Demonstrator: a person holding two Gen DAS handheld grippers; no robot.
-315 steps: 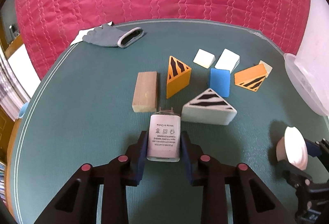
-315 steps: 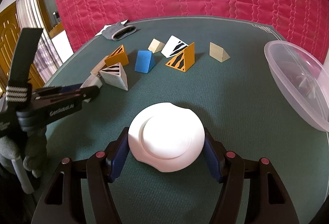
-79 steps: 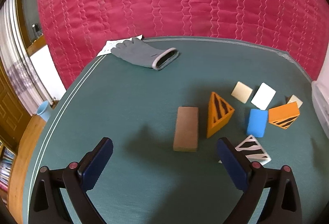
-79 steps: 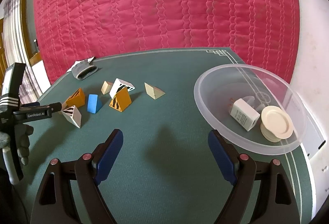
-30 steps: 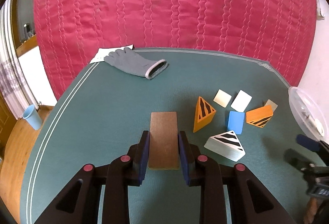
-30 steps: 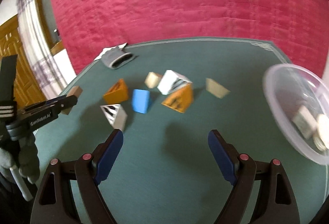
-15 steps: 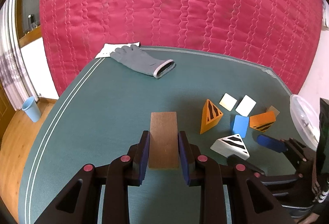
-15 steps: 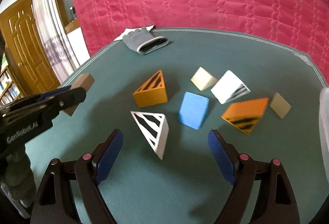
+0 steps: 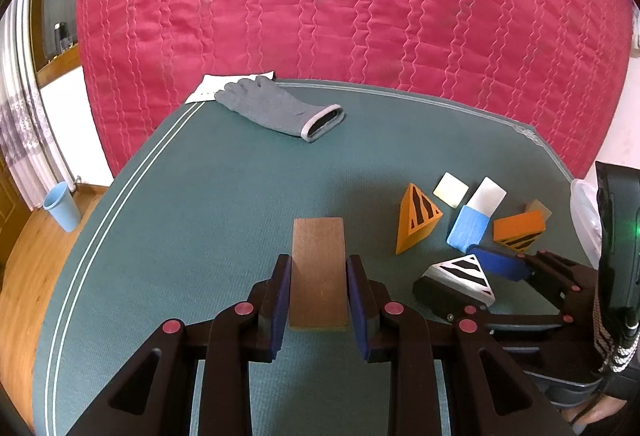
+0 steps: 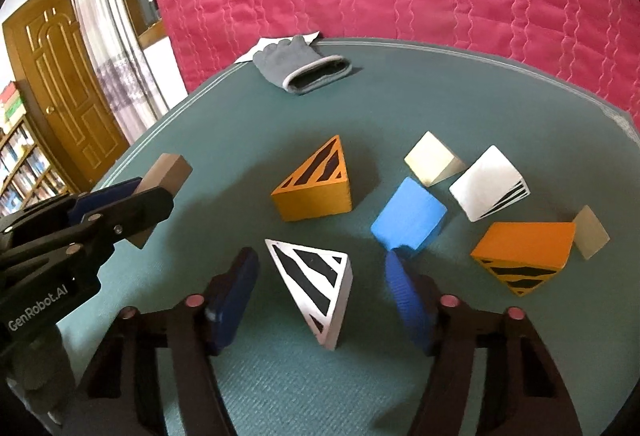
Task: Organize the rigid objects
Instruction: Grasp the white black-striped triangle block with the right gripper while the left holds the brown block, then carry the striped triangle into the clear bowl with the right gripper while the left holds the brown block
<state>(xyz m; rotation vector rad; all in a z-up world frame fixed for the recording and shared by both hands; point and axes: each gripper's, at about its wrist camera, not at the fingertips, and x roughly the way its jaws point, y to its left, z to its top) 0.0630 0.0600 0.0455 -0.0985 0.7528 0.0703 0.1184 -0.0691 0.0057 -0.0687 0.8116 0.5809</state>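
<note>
A: We start at our left gripper [image 9: 319,300]: its fingers [image 9: 280,296] press both long sides of the brown wooden block [image 9: 318,268], holding it flat, above the green tabletop [image 9: 180,216].

B: And our right gripper [image 10: 320,292]? Its fingers [image 10: 230,292] are closing, with the white zebra-striped wedge [image 10: 316,284] between them. The pads don't touch it; there's a gap on each side, and the wedge stands on the tabletop.

A: Just beyond the right pad sits the blue block [image 10: 408,214], close to the fingertip. Behind the white wedge stands an orange striped wedge [image 10: 316,184].

B: Further right we see a second orange striped piece [image 10: 524,252] with a small beige piece [image 10: 590,232] touching its far end, then a white striped wedge [image 10: 486,184] and a cream block [image 10: 432,158] near the blue one.

A: At the far edge lies a grey glove [image 10: 300,64], partly on a white paper [image 9: 216,86]. The red quilted cloth [image 9: 340,4] hangs behind, and a blue cup [image 9: 62,206] stands on the floor to the left.
</note>
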